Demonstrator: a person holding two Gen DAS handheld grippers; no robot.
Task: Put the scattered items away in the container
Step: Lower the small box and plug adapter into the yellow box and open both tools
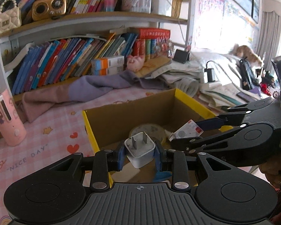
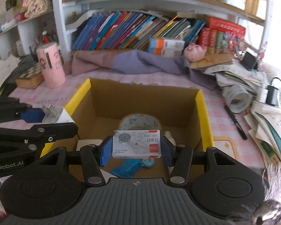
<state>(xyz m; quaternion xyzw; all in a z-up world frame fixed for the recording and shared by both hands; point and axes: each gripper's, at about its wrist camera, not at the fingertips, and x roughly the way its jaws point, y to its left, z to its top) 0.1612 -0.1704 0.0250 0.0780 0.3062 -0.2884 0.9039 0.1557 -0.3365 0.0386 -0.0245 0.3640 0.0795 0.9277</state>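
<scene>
White charger (image 1: 140,151), grey-and-red staple box (image 2: 137,144), yellow-rimmed brown cardboard box (image 2: 201,101), pink checked tablecloth (image 1: 46,123).

Both wrist views close, sharing cardboard box (image 1: 194,101)

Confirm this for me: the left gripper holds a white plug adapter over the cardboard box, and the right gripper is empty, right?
Not quite. The right gripper is shut on a small staples box, as the right wrist view shows. The left gripper does hold the white plug adapter over the cardboard box.

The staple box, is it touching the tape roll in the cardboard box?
Cannot tell. In the right wrist view the staple box, clamped in the right hand-held gripper, overlaps the tape roll; no gap shows.
</scene>
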